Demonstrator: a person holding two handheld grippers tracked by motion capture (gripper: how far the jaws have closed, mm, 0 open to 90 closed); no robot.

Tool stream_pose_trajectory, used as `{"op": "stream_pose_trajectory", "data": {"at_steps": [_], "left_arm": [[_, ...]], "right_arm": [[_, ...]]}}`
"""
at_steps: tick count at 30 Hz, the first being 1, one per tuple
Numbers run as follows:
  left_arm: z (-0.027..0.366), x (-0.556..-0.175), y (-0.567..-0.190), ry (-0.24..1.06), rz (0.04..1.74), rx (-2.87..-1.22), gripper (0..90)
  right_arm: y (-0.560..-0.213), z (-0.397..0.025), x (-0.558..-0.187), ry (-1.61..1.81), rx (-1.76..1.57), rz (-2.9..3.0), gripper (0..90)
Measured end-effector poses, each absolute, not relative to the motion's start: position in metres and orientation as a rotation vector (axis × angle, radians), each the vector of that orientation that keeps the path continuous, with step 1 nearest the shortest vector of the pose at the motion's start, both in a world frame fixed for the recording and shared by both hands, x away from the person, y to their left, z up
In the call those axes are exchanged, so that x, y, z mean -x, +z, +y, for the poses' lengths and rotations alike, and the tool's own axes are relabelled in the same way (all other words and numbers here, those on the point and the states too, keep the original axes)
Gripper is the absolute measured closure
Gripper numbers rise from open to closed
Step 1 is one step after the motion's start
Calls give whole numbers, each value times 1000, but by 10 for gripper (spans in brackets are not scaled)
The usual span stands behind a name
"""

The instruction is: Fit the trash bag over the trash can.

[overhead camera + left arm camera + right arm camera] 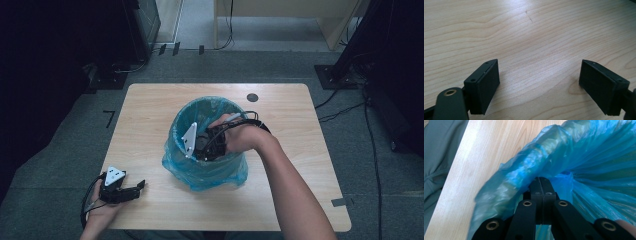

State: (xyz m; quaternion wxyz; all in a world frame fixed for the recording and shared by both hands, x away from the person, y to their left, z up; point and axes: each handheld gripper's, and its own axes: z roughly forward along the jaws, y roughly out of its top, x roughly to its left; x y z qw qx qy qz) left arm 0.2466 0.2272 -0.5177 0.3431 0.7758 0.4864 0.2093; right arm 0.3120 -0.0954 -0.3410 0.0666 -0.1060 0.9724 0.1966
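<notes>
A bin (192, 172) lined with a blue plastic bag (220, 172) stands near the middle of the wooden table (280, 200). The person's right hand (242, 136) reaches over the bin's rim from its right side and holds the right gripper (204, 150) down inside the mouth of the bag. In the right gripper view its two black jaws are pressed tight together, with the bag's rolled blue edge (524, 177) bunched right at their tips; a fold of the plastic seems pinched between them, though the crumpled film hides the exact bite.

To the left of the bin and nearer the person, well apart from it, the left gripper (141, 185) rests low at the table's near edge in the left hand (102, 210). Its jaws stand spread wide over bare wood, holding nothing.
</notes>
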Motion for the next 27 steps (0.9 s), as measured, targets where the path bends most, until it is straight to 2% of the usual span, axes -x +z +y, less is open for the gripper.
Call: {"op": "stream_pose_trajectory", "data": {"at_steps": [19,27], "left_arm": [[228,-247,-518,537,1264,-2012,163],[229,-247,-518,533,1264,-2008,163]], "right_arm": [[-357,-80,-331,648,177,2936,900],[-375,-83,-341,600,107,2967,900]]}}
